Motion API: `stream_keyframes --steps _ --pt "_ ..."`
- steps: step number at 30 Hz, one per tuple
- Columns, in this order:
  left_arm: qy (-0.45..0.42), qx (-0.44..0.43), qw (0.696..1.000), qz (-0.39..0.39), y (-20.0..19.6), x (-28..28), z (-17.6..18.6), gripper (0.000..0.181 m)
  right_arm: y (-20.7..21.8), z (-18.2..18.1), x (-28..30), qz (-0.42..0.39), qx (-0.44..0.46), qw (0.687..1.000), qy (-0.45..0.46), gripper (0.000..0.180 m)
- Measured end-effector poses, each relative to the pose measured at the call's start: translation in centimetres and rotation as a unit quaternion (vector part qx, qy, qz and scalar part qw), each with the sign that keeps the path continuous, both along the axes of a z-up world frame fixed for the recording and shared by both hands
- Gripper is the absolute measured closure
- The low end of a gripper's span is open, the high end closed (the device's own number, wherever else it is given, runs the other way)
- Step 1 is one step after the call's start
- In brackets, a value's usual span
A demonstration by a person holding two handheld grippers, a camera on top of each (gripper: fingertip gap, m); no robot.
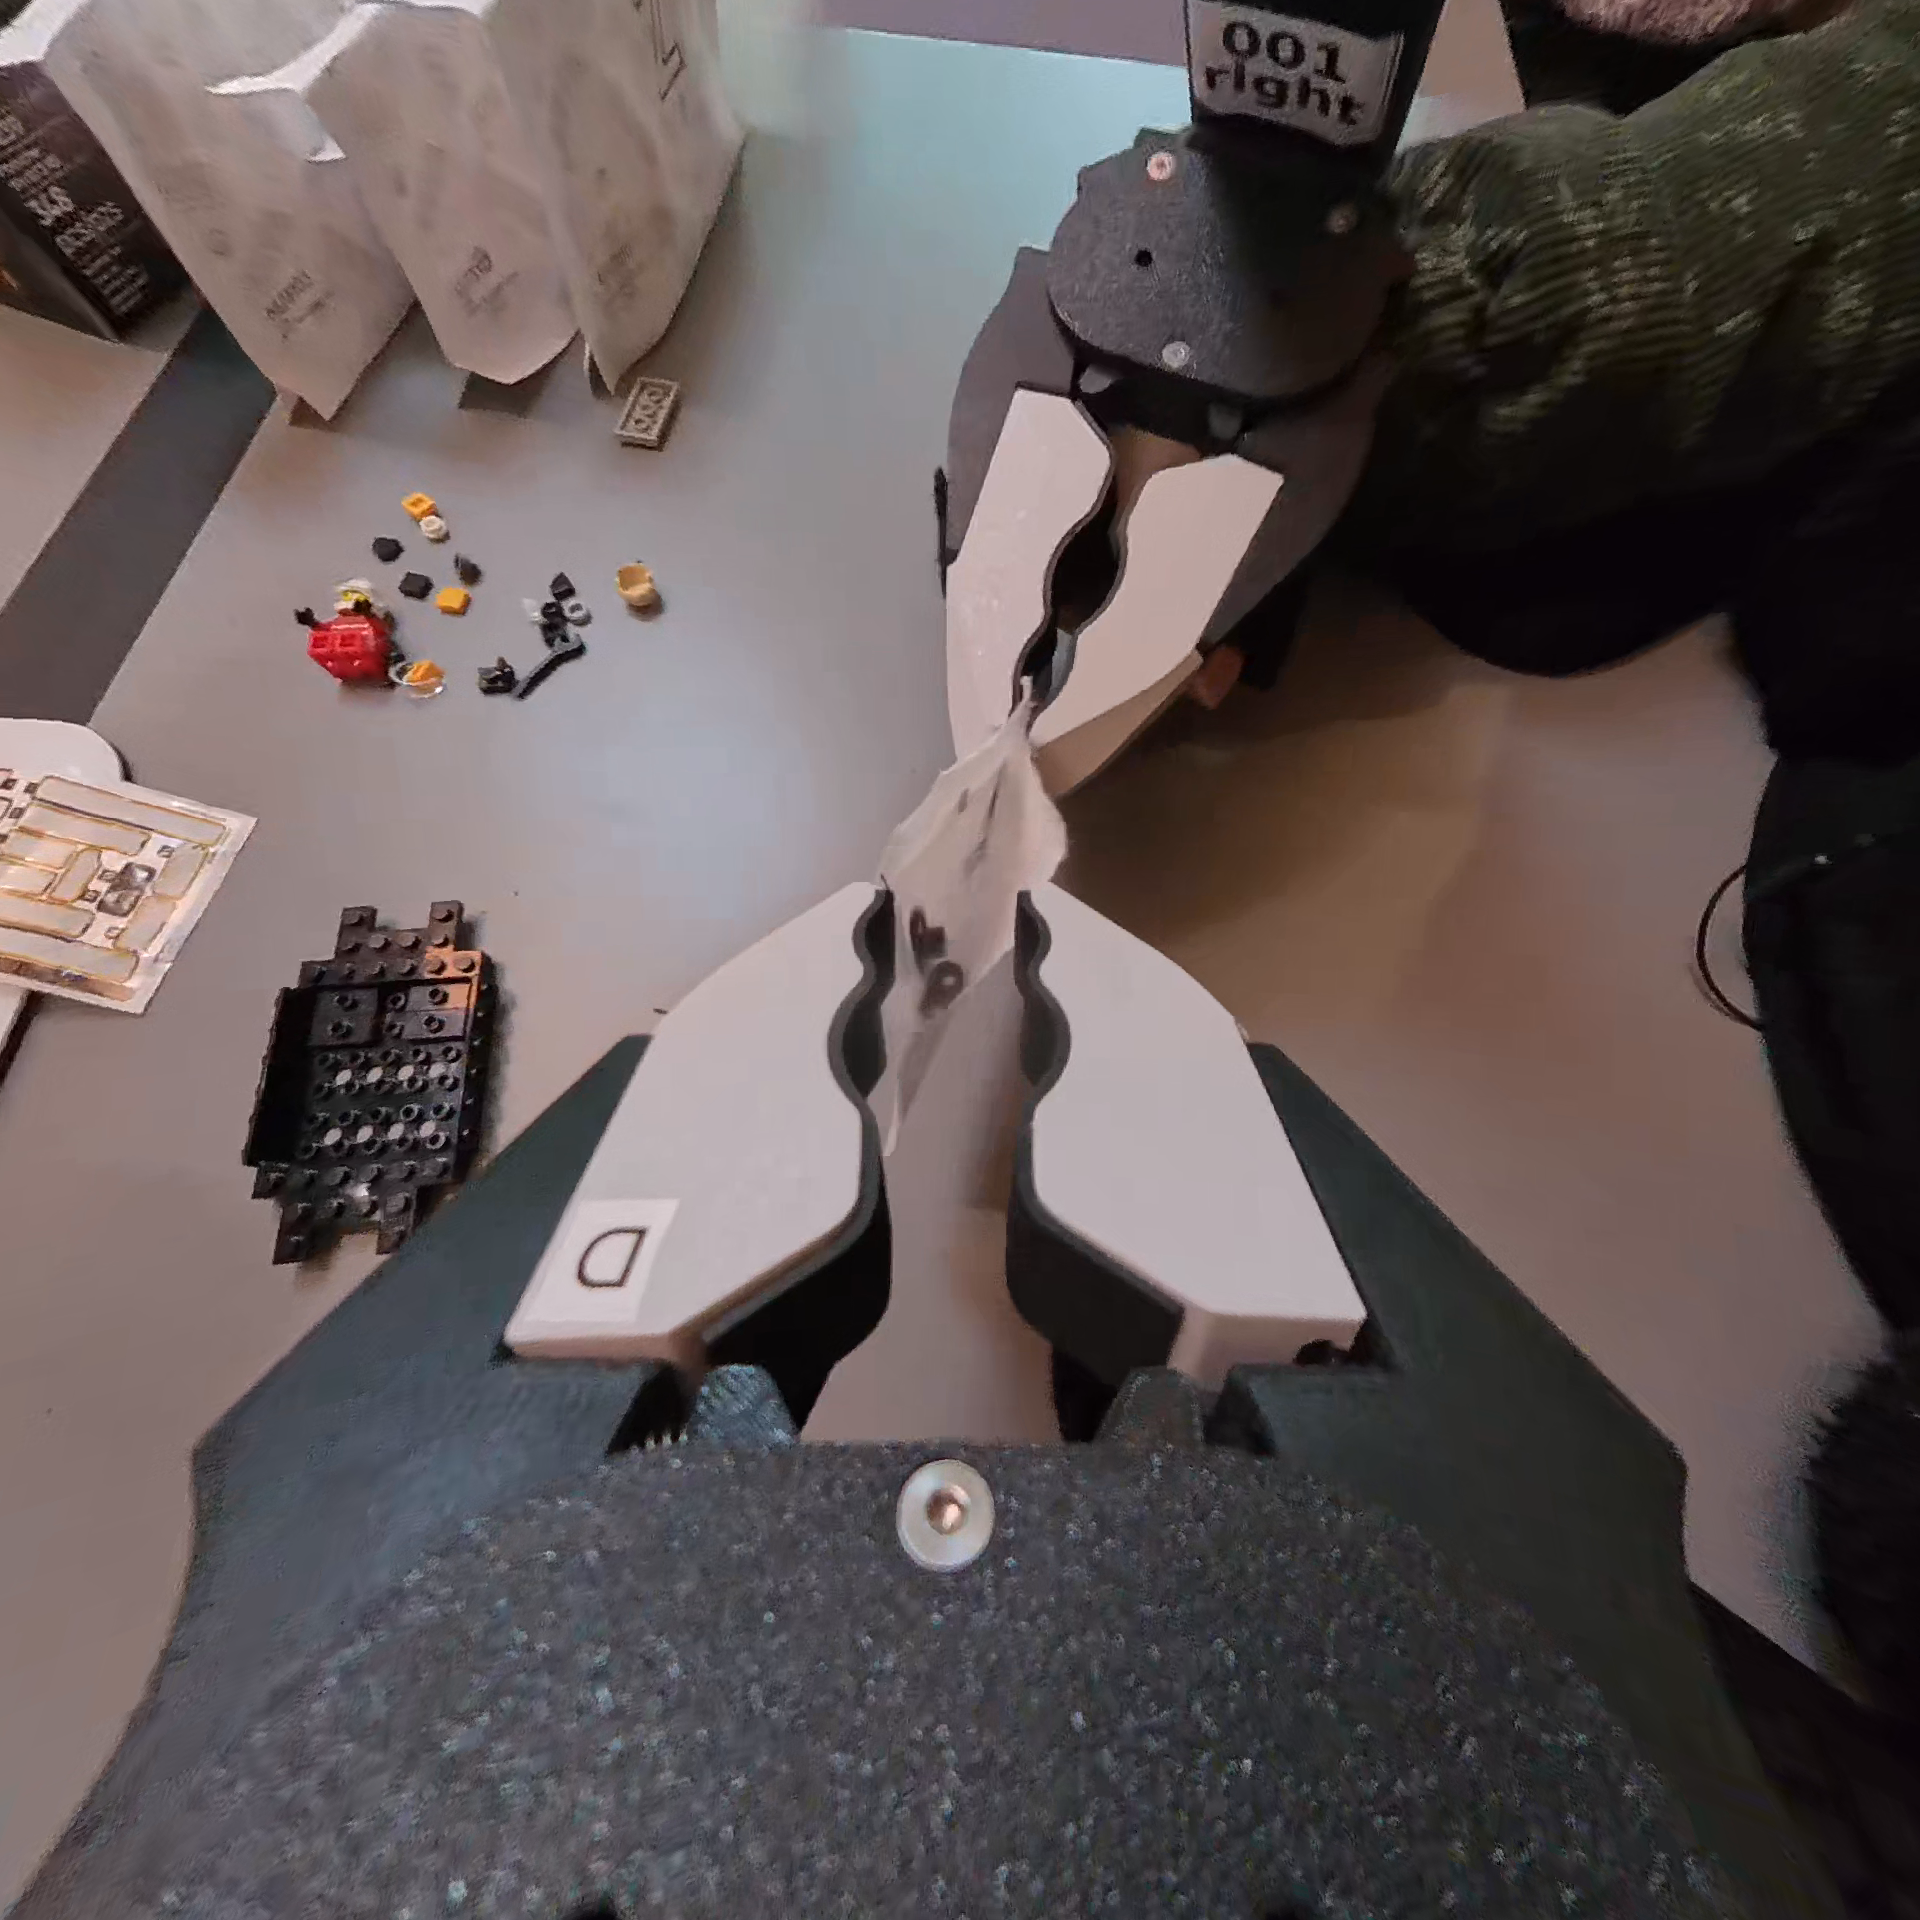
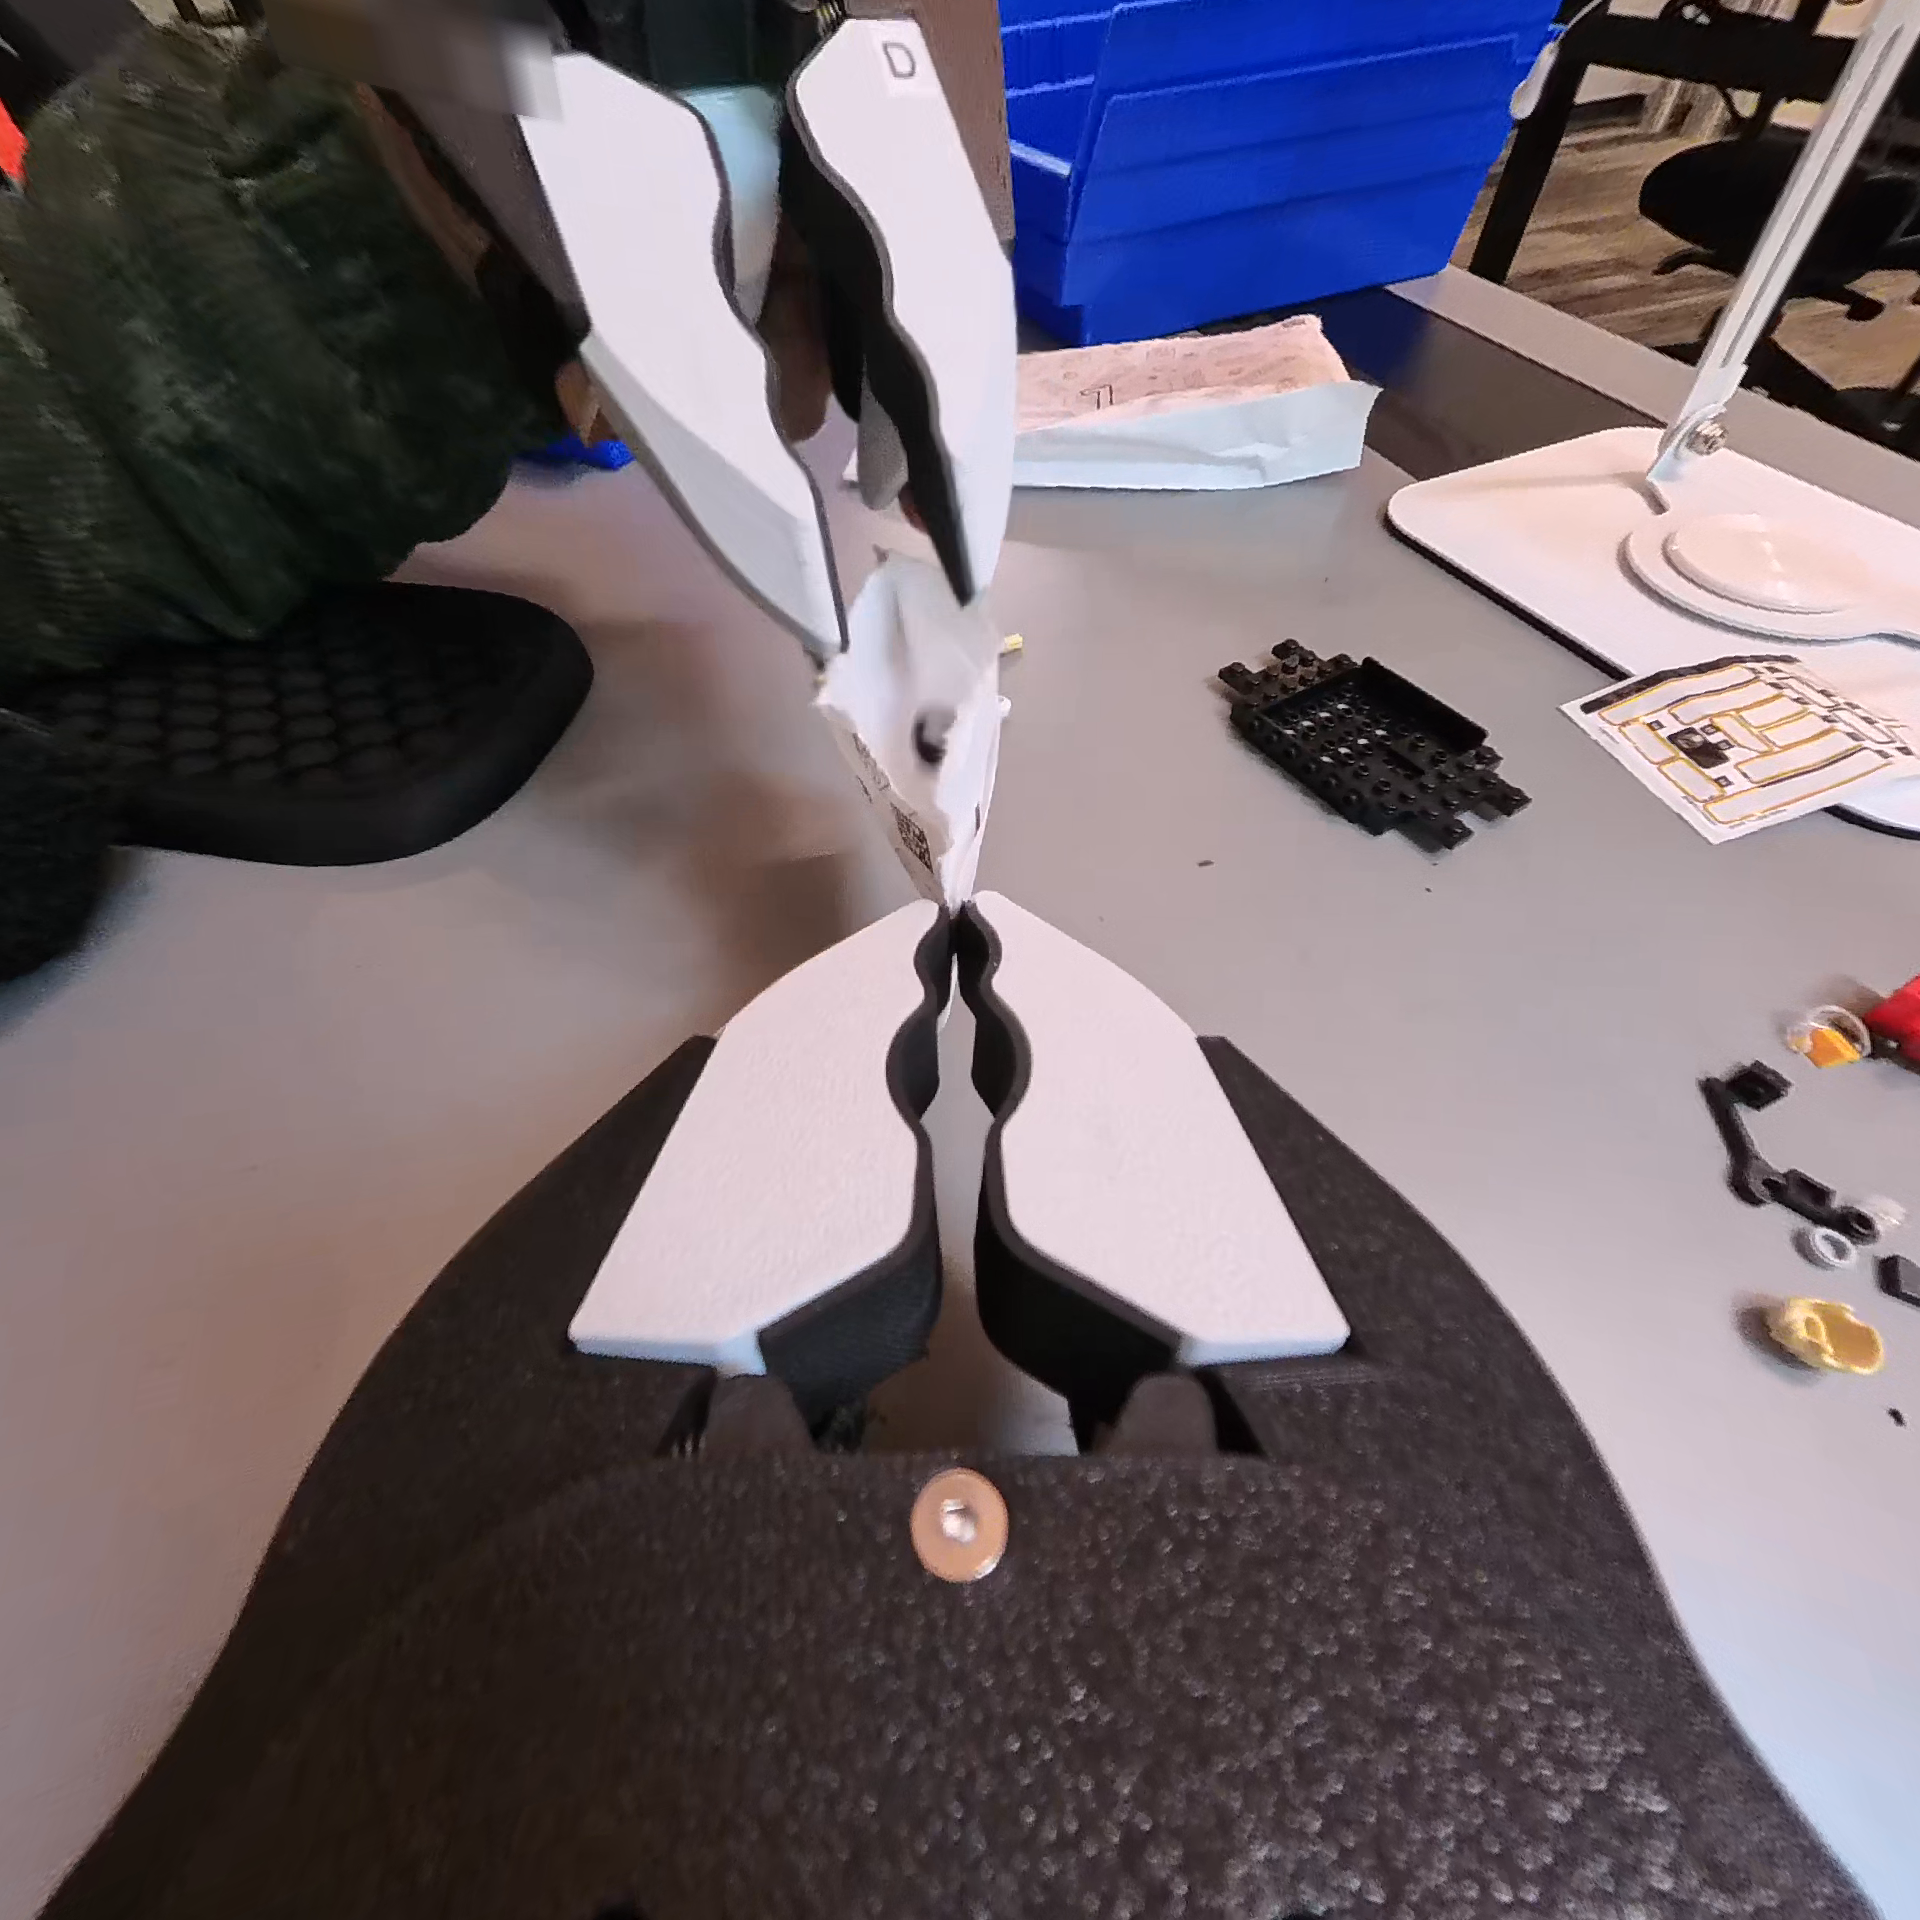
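A small white paper bag [image 1: 977,831] with small dark parts inside is stretched between my two grippers above the grey table [image 1: 727,727]. My left gripper [image 1: 954,899] is closed on the bag's lower end, its jaws held a little apart by the bag's bulk. My right gripper [image 1: 1034,707] pinches the bag's far end. In the right wrist view my right gripper [image 2: 956,909] is shut tight on the bag's [image 2: 925,748] narrow end. The left gripper [image 2: 904,623] comes down from above and holds the bag's wider end.
A black brick base [image 1: 374,1081] and a sticker sheet [image 1: 94,894] lie left. Small loose parts [image 1: 468,592] and a red figure piece [image 1: 348,644] lie beyond. White paper bags [image 1: 416,187] stand at the back. A green sleeve [image 1: 1610,364], blue bin [image 2: 1247,156] and white lamp base [image 2: 1662,561] are nearby. Left tips to right tips: about 5 cm. The left tips stand about 15 cm off the black brick base [image 1: 374,1081].
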State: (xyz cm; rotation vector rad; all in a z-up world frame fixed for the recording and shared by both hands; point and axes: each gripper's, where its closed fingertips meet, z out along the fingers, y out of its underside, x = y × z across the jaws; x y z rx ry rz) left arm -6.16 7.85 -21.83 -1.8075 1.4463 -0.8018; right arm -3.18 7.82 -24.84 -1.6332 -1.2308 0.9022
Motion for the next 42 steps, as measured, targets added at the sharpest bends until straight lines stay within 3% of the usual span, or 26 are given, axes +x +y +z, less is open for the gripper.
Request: stream_keyframes --steps 6,11,17,28,32,38,42 --pt "-0.010 0.010 0.999 0.050 2.2 -3.6 1.5 0.158 0.3 0.4 0.3 -0.005 -0.004 1.000 0.012 0.179" --pt "0.134 -0.040 0.978 0.158 5.0 -10.8 -3.0 0.160 0.5 0.4 0.4 -0.009 -0.010 1.000 0.015 0.179" --pt "0.212 -0.105 0.966 0.106 3.2 -12.2 -7.8 0.157 0.5 0.4 0.5 -0.007 -0.008 1.000 0.013 0.179" --pt "0.231 -0.111 0.963 0.081 2.5 -12.2 -8.8 0.174 0.4 0.3 0.5 -0.003 -0.011 1.000 0.014 0.179" --pt "0.206 -0.085 0.972 0.080 2.9 -11.5 -7.5 0.175 0.3 0.0 0.4 -0.003 -0.008 1.000 0.003 0.179" --pt "0.053 -0.007 0.998 0.015 0.9 -5.0 0.0 0.174 -0.3 -1.0 -0.3 0.009 -0.003 1.000 -0.024 0.179" --pt "0.058 0.020 0.998 -0.009 -0.4 -1.9 0.4 0.173 -0.7 -0.7 -0.6 0.017 0.001 1.000 -0.021 0.179"
